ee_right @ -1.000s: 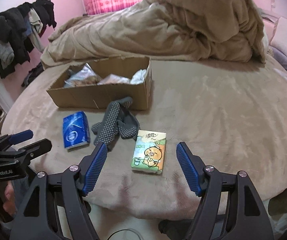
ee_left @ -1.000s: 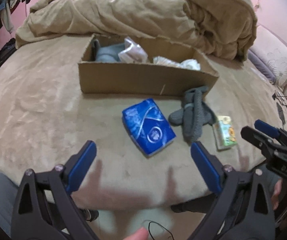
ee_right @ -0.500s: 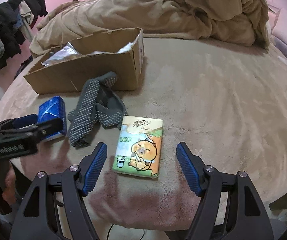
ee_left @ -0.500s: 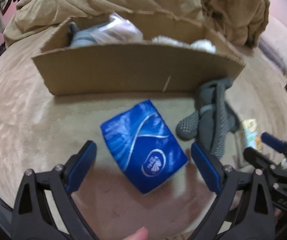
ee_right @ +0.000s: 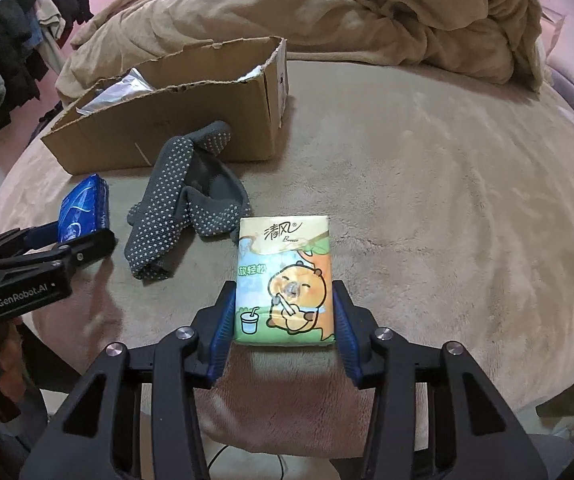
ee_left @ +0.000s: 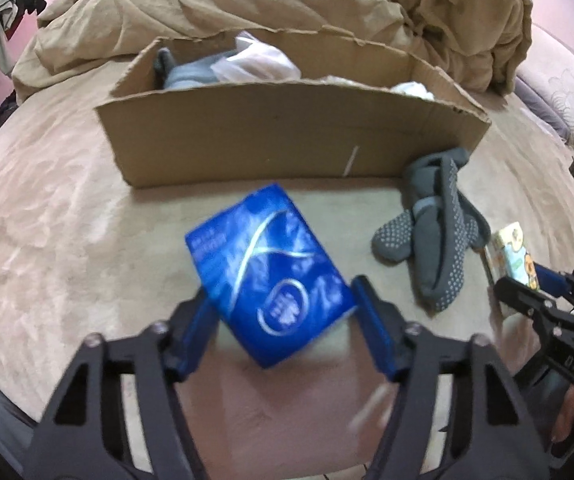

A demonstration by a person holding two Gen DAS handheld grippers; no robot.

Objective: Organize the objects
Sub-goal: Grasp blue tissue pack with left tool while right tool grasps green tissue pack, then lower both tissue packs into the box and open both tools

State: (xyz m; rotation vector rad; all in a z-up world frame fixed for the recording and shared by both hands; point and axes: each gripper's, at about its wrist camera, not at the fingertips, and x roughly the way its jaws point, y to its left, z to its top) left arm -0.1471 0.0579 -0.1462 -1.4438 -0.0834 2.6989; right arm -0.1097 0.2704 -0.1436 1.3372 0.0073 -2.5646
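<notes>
Your left gripper [ee_left: 283, 316] has just been closing, and its blue pads now press the two lower corners of the blue plastic-wrapped tissue pack [ee_left: 267, 276], which sits askew between them on the beige plush bedspread [ee_left: 55, 216], just in front of the open brown cardboard box [ee_left: 287, 132]. The pack appears blurred in the left wrist view.

Your right gripper [ee_right: 283, 312] has likewise just been closing; its pads bear on both long sides of the green-and-orange tissue pack printed with a cartoon bear [ee_right: 285, 280], which lies flat on the bedspread with its far end pointing away from you.

The pair of grey socks with pale grip dots [ee_right: 185, 196] lies between the two packs, its upper end touching the near wall of the box and its lower edge just beside the bear pack.

Inside the box you see crumpled clear plastic bags [ee_left: 259, 64] and a grey fabric item [ee_left: 191, 72]. A rumpled tan blanket [ee_right: 327, 12] is heaped behind the box. Dark clothes [ee_right: 3, 52] hang at the far left against the pink wall.
</notes>
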